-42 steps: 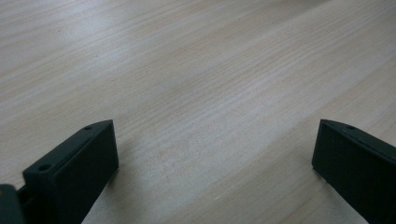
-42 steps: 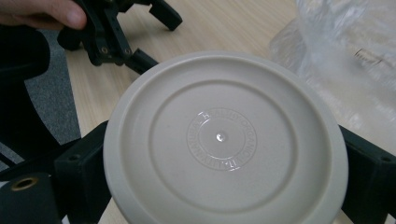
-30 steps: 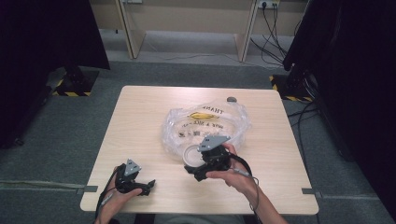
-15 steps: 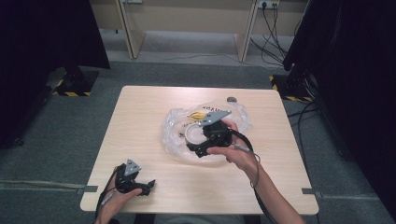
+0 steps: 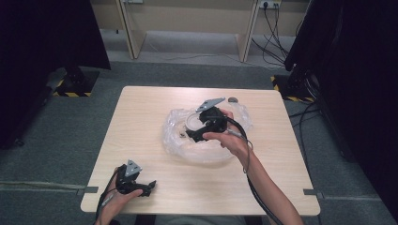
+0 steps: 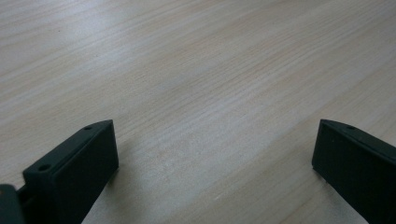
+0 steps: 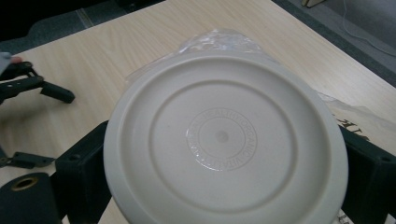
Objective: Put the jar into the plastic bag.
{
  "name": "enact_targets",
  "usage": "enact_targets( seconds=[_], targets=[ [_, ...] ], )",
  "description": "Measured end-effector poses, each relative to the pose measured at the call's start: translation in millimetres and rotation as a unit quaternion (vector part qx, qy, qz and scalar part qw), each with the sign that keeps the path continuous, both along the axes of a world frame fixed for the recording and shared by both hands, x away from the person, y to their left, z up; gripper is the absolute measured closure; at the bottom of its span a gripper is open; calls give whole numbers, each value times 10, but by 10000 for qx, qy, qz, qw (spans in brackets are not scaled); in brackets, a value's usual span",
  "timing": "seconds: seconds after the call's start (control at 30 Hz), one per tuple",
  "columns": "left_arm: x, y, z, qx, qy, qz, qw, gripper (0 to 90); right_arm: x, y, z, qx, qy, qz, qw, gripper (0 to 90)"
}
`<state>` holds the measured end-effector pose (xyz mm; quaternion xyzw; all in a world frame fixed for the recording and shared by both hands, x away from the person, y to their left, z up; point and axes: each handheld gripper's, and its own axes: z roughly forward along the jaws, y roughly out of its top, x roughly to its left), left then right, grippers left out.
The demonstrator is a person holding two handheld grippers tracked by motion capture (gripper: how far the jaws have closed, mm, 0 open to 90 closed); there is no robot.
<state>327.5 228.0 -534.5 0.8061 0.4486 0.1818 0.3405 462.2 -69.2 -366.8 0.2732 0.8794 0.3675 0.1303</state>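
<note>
Wooden table (image 5: 141, 122) seen from above, with a person's forearms coming in from the near edge, a two-jaw gripper in each hand. The right gripper (image 5: 195, 134) is held over a crumpled clear plastic bag (image 5: 206, 152) that lies around the middle of the table. Between its jaws sits a round cream-white lid (image 5: 192, 122), gripped at opposite edges.

From the right gripper view, the lid (image 7: 224, 140) faces the camera flat-on, with concentric raised rings and a small circular embossed stamp at its centre (the lettering is too faint to read). One black jaw presses against the lid's left edge and the other against its right edge. Part of the bag (image 7: 219, 39) shows behind the lid, and the left gripper (image 7: 44, 91) lies farther off on the wood at the upper left.

Near the table's front left corner, the left gripper (image 5: 146, 187) rests on the surface in the person's left hand (image 5: 115, 204), well apart from the bag. Its own view shows bare wood grain (image 6: 210, 93) between two black jaws set wide apart, holding nothing.

A small dark round object (image 5: 232, 100) lies on the table just beyond the bag.
</note>
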Motion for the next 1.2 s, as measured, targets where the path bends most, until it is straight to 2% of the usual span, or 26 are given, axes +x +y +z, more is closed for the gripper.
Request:
enact_targets(
  seconds=[0.3, 0.53, 0.87, 1.2],
  targets=[
    [0, 0, 0, 0, 0, 0, 10000, 0, 339, -24, -212, -15, 60, -355, 9994, 100],
    [0, 0, 0, -1, 0, 0, 10000, 0, 534, -31, -399, -79, 65, -556, 9984, 100],
    [0, 0, 0, -1, -1, 0, 10000, 0, 712, -60, -626, -51, 120, -778, 9969, 100],
    [0, 0, 0, -2, -1, 1, 10000, 0, 803, -97, -824, 38, 155, -890, 9959, 100]
  ],
)
